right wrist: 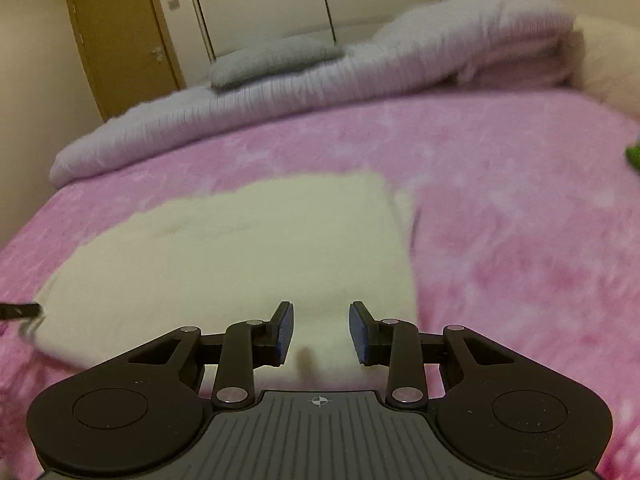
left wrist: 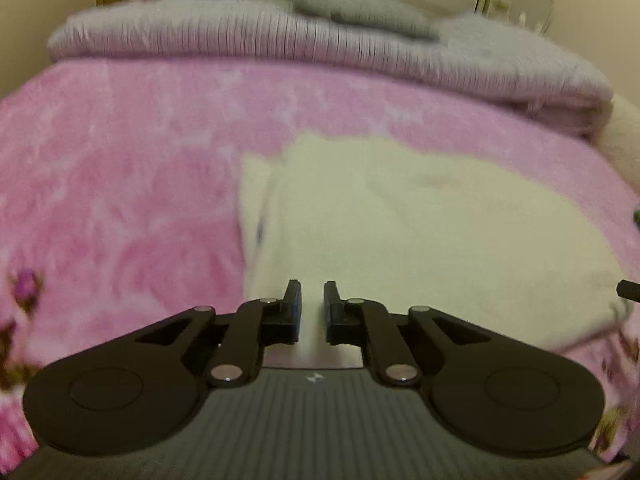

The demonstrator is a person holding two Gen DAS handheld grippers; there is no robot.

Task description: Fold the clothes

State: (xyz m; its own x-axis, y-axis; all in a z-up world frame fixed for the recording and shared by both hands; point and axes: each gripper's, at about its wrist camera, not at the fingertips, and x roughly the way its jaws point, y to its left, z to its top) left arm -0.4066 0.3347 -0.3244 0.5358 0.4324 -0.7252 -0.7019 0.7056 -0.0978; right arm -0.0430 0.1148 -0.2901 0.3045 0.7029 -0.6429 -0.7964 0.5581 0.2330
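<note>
Item: left gripper (left wrist: pixel 312 312), hand-held, jaws drawn narrow with a slim gap between the blue-faced pads; cream cloth shows through the gap, but whether any fold is pinched there cannot be told from this view. Item: right gripper (right wrist: pixel 320 332), hand-held, jaws standing moderately apart, nothing between them, poised over the near edge of the same cloth. Both tools sit at the near hem, one toward each side, a placing that suits taking or letting go a long edge with two hands at once; which of the two it is, the pictures do not settle. Item: cream garment (left wrist: pixel 420 232), the task's thing, lying flat on the bed as a rough rectangle with straight sides; a second layer peeks out along its left edge in the left view, so it appears already doubled at least once. It would fit either a fold part-made or a finished bundle just laid down. Item: pink plush bedspread (right wrist: pixel 520 208), soft and mottled, bearing the garment near its middle; floral print at the near left margin. Item: lilac-grey ribbed duvet (left wrist: pixel 248 36), heaped across the far side of the bed, with a grey pillow (right wrist: pixel 276 60) resting on top. Item: small green object (right wrist: pixel 632 156) at the right margin, unidentified. Room: pale wardrobe doors (right wrist: pixel 264 4) behind the bed, a wooden door (right wrist: pixel 120 36) to the left, cream walls. Both views blurred.
</note>
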